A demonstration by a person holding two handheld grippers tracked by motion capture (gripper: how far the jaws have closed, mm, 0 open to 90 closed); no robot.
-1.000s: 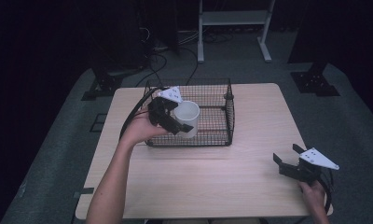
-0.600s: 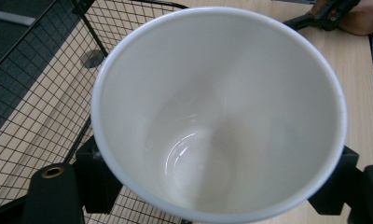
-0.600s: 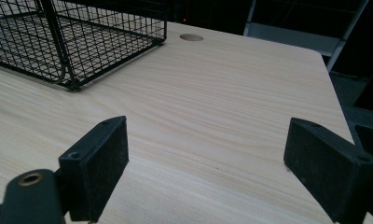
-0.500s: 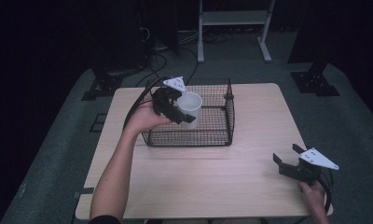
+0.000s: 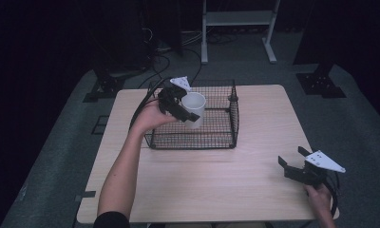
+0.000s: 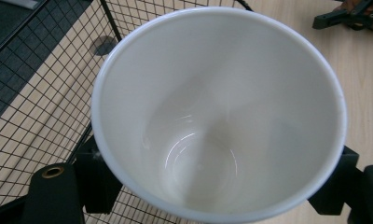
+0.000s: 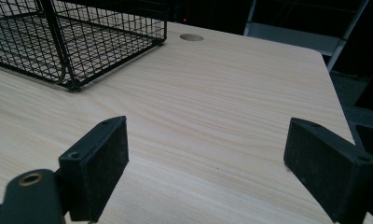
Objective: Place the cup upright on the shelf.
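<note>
Left gripper [image 5: 185, 110]: black body, topped by a pale grey three-cornered plate; black cable trailing from it in a loop. Jaws black, blocky, with matte pads; a brass-coloured ringed hole sits in the black arm at the lower left of the left gripper view.

Right gripper [image 5: 296, 164]: black body, same pale grey three-cornered plate carrying small dark dots; black cable looping beside the hand. Jaws are flat black rectangular blocks with small recessed screw holes; brass-coloured eyelet on the near arm.

Person: bare left forearm, dark sleeve edge at the upper arm.
</note>
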